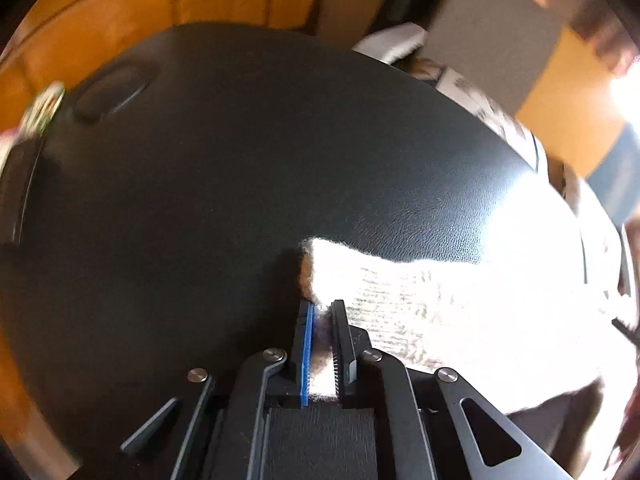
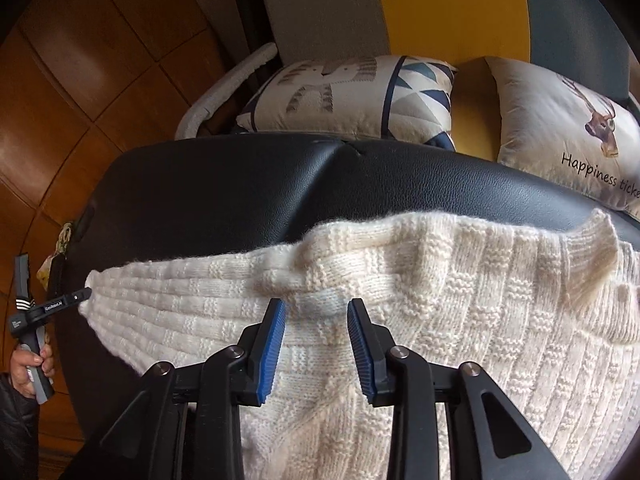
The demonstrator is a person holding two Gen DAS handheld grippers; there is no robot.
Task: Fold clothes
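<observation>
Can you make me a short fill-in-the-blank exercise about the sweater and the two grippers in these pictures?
1. The knitted sweater is ____ in colour.
2. The left gripper is shut on the sweater's ____.
3. The right gripper hovers over the sweater with its jaws ____.
4. The sweater lies on a ____ leather surface.

Missing words: cream; sleeve end; open; black

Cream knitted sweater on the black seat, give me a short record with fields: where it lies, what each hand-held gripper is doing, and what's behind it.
garment: cream knitted sweater, spread on black leather seat
left hand-held gripper: shut on the sweater's sleeve end
right hand-held gripper: open, over the sweater
behind: two printed cushions
floor: brown wood
</observation>
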